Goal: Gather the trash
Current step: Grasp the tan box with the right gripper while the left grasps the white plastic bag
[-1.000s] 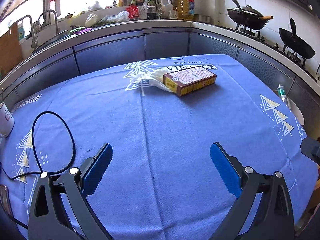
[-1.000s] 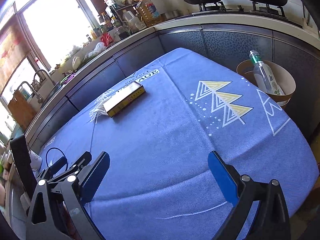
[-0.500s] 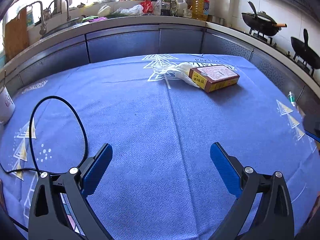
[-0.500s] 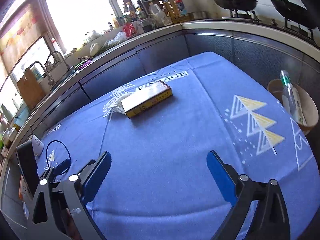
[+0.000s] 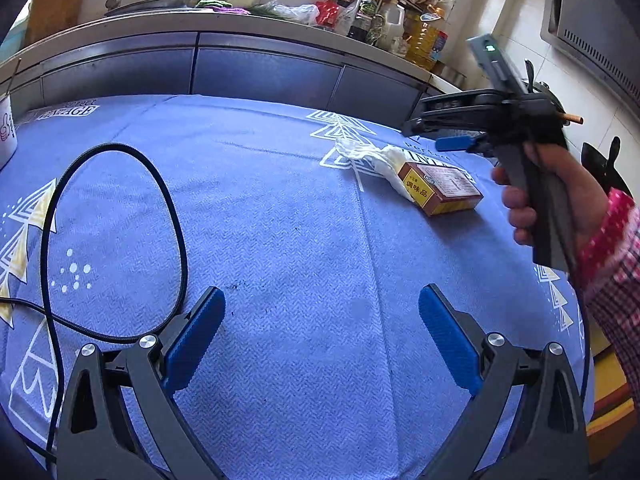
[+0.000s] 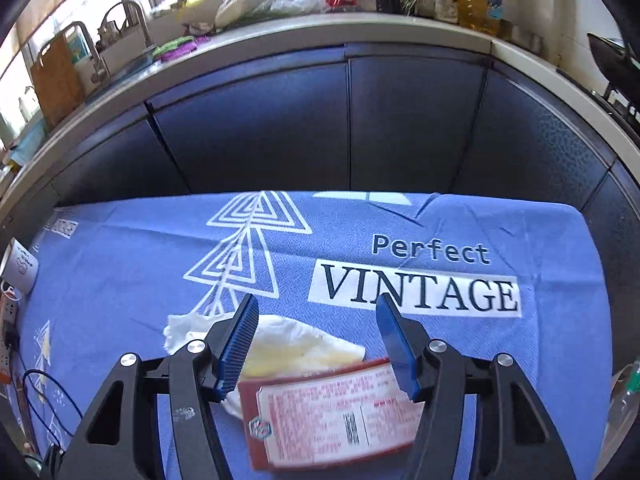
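A red and yellow cardboard box [image 5: 440, 188] lies flat on the blue tablecloth [image 5: 280, 220], partly on top of a crumpled white plastic bag [image 5: 380, 158]. My right gripper [image 6: 318, 312] hovers just over both: the box [image 6: 332, 412] and the bag [image 6: 296, 340] show between and below its blue fingers. Its jaws are closing, and the pads touch neither thing. In the left wrist view a hand in a pink checked sleeve holds the right gripper [image 5: 432, 136] above the box. My left gripper [image 5: 320, 308] stands wide open over bare cloth, with nothing between its fingers.
A black cable [image 5: 176, 240] loops across the cloth at the left. A white cup [image 6: 20, 266] stands at the table's left edge. Dark cabinets [image 6: 400, 120] under a cluttered counter with a sink run behind the table. Pans sit at the far right.
The right gripper has swept across the table to above the box and bag, and its jaws have narrowed. Its hand has come into the left wrist view. The left gripper shifted and rolled a little.
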Motion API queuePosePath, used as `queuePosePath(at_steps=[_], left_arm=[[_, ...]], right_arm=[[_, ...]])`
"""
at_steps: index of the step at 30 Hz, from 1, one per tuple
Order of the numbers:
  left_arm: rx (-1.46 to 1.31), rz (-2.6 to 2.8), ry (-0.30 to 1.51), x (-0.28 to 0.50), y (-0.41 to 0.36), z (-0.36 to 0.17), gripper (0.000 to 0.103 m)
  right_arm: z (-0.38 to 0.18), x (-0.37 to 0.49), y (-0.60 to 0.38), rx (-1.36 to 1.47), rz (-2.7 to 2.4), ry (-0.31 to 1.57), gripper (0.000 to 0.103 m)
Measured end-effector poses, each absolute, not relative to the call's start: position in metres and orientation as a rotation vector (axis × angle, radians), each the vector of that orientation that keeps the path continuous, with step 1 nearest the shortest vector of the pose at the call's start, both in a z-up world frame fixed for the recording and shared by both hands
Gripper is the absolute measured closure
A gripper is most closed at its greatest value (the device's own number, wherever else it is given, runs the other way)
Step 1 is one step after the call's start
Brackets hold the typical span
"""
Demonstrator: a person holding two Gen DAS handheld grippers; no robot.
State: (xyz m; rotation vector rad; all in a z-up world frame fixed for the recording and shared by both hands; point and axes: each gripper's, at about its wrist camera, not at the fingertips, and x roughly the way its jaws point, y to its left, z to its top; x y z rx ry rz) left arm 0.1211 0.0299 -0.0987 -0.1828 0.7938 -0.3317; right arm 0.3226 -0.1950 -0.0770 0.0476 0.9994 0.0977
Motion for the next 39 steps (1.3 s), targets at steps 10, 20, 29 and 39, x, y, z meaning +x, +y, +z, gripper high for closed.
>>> queuePosePath(at_steps=[10,20,29,39], left_arm=[[-0.182,-0.355,0.777,0.116,0.028,-0.097,0.007],[-0.151,-0.534,0.776,0.105,0.018,-0.092,0.007],[0.046,-0.553,0.795,0.141,-0.040,-0.080,0.006],[0.100,-0.585,0.950,0.146,-0.067,-0.103,0.089]], right_arm=[[-0.104,0.219,-0.175,-0.110,0.295,1.045,0.055],[-0.080,0.056,-0.217,0.019,0.314,0.874,0.042],[-0.083,0.015,-0.285,0.290,0.138,0.825,0.025],[-0.114,0.024,-0.254,0.336,0.253,0.902,0.022]])
